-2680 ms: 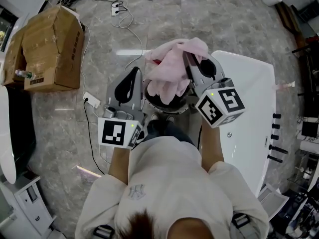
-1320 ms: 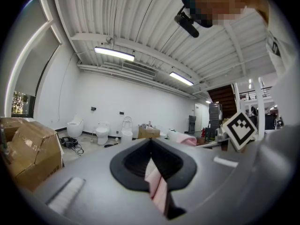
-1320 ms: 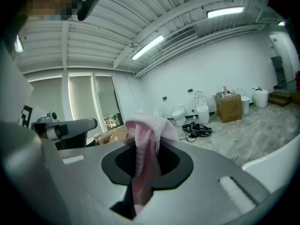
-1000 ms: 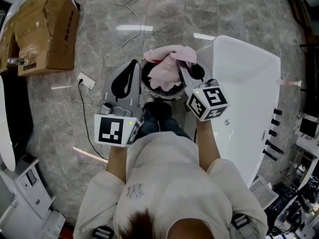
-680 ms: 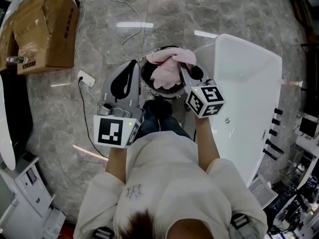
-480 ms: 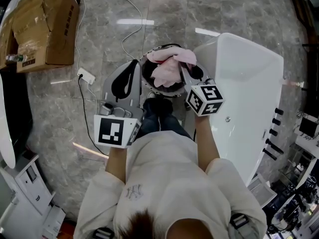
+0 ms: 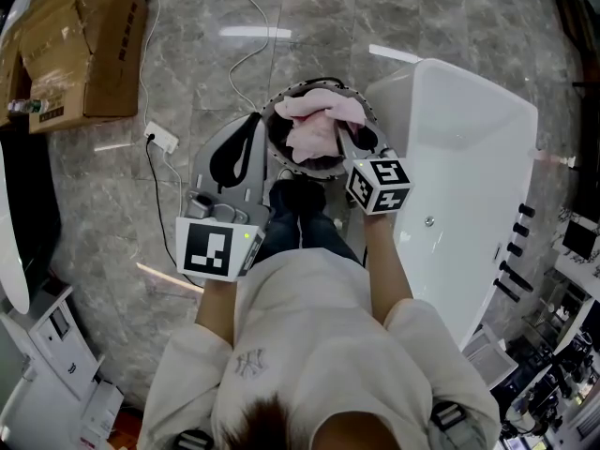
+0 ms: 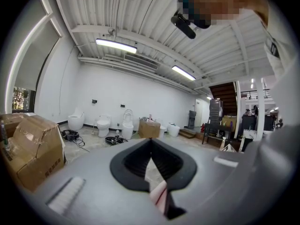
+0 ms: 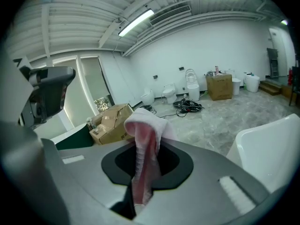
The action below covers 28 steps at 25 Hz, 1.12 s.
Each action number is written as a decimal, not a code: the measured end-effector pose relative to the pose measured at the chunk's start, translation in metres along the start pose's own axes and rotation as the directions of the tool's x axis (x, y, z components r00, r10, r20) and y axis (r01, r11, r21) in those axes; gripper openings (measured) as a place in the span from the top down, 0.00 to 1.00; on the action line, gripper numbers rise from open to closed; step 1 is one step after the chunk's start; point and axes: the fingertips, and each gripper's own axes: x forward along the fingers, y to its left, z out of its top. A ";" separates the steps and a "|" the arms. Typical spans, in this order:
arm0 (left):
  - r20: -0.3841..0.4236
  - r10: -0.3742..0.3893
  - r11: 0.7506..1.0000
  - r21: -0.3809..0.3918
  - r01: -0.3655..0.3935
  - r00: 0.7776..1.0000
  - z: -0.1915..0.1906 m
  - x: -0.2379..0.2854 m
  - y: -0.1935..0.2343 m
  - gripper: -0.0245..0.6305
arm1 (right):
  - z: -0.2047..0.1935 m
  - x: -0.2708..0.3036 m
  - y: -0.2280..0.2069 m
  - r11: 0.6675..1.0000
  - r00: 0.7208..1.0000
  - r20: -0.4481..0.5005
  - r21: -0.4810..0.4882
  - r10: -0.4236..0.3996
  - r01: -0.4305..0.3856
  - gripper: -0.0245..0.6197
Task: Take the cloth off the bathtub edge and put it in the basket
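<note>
The cloth (image 7: 317, 127), pink and bunched, sits in the mouth of the round dark basket (image 7: 273, 127) on the marble floor (image 7: 187, 92), straight ahead of the person at 12 o'clock. It is off the bathtub (image 7: 469, 176), whose white rim stands just beside the basket at 3 o'clock.

The right gripper (image 7: 347, 139) reaches in over the basket's rim from 5 o'clock. In the right gripper view its jaws are closed tight on a fold of the cloth (image 9: 143, 125), which rises in a hump above the tips and hangs down between the black pads (image 9: 176, 165).

The left gripper (image 7: 253, 122) hangs just outside the basket at 8 o'clock, pointing roughly level. In the left gripper view (image 8: 151, 142) its jaws meet at the tips and grip nothing. A pink sliver shows low in the narrow gap between them, possibly the cloth beyond, though it is too blurred to be sure.

A cardboard box (image 7: 80, 50) lies well apart at 10 o'clock, and a white cable (image 7: 246, 36) trails across the floor between it and the basket.
</note>
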 end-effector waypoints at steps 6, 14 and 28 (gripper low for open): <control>-0.018 -0.017 0.997 -0.069 0.016 1.000 -0.001 0.010 -0.007 0.94 | -0.021 0.010 -0.010 1.000 0.999 -0.045 0.014 -0.017 0.018 0.90; -0.050 -0.032 0.996 -0.082 0.027 0.998 -0.025 0.018 -0.008 0.94 | -0.058 0.018 -0.024 0.999 0.994 -0.107 0.022 -0.032 0.034 0.90; -0.103 -0.085 0.989 -0.128 0.072 0.991 -0.096 0.039 -0.026 0.94 | -0.113 0.035 -0.051 0.998 0.989 -0.139 0.035 -0.052 0.058 0.90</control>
